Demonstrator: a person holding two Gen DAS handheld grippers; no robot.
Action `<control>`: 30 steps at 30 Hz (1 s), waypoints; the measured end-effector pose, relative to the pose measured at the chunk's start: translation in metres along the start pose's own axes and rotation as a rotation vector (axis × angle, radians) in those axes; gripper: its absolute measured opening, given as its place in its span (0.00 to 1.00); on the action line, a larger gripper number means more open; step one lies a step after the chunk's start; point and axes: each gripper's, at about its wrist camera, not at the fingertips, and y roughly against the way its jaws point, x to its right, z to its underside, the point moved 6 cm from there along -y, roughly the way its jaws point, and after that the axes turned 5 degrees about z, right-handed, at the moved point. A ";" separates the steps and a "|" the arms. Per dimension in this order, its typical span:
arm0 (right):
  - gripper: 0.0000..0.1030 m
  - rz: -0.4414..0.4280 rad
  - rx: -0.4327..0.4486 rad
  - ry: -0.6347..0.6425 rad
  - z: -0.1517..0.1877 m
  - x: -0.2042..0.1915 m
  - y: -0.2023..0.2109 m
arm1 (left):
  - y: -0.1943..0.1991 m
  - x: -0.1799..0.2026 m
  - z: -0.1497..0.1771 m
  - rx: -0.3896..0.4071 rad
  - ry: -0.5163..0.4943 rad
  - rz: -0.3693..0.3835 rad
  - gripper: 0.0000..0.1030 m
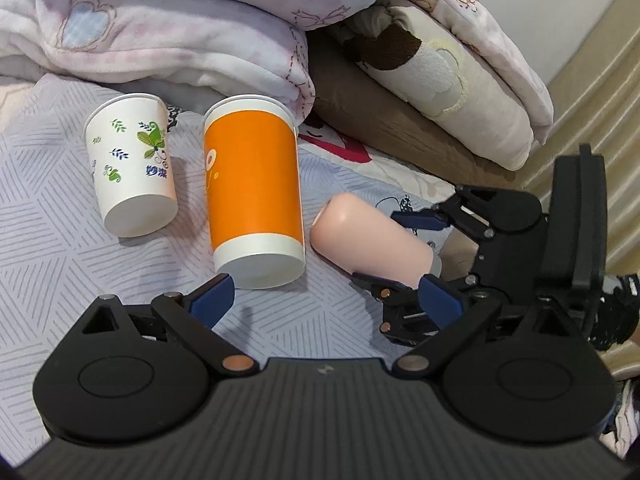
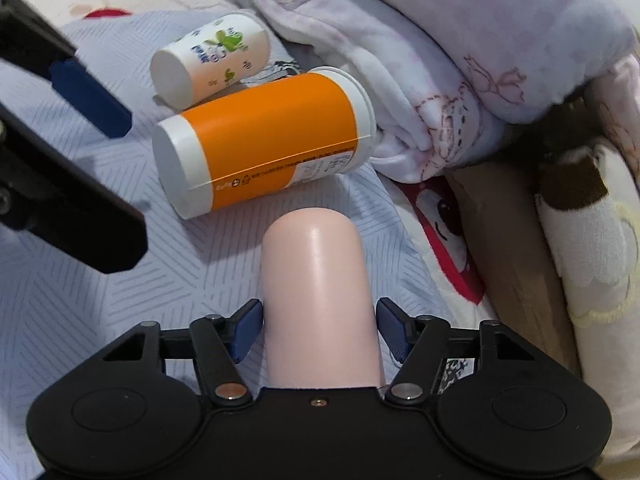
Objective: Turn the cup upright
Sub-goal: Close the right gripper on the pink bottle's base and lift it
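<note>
In the left wrist view, the small white cup with green leaf print (image 1: 130, 166) lies on its side at the upper left of the frame, its base toward the camera and its mouth toward the folded pink blanket (image 1: 180, 32) that fills the top. Just right of it, near but apart, the taller orange cup (image 1: 253, 192) lies the same way at centre frame, its rim up against the blanket's edge. All three cups rest on the pale grey patterned bedsheet (image 1: 52, 216), a soft surface that probably keeps them from rolling. The left gripper (image 1: 324, 294) sits at the bottom of the frame with its blue pads spread wide and nothing between them, the left pad just in front of the orange cup's base; it looks to be waiting while the other tool works. To the right of centre lies the pink cup (image 1: 370, 236), also on its side, and at the right edge the right gripper (image 1: 416, 258) reaches in around it. The right wrist view shows this plainly: the pink cup (image 2: 320, 296) runs straight out along the fingers at lower centre, with the right gripper (image 2: 320, 330) bracketing it, one pad (image 2: 248, 330) at each side of the body. The pads appear to touch the walls, though whether they are squeezing firmly I cannot tell. Grasping across the body near one end would suit a wrist turn to stand the cup up.
</note>
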 end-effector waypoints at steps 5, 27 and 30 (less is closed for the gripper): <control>0.65 -0.038 0.034 -0.037 0.005 -0.008 0.016 | 0.014 -0.003 0.002 0.004 0.019 -0.009 0.97; 0.65 -0.147 0.174 0.477 -0.018 -0.132 0.095 | 0.071 -0.016 -0.001 -0.144 -0.224 -0.096 0.97; 0.66 -0.144 0.161 0.519 -0.018 -0.139 0.089 | 0.066 -0.016 0.005 -0.168 -0.233 -0.045 0.97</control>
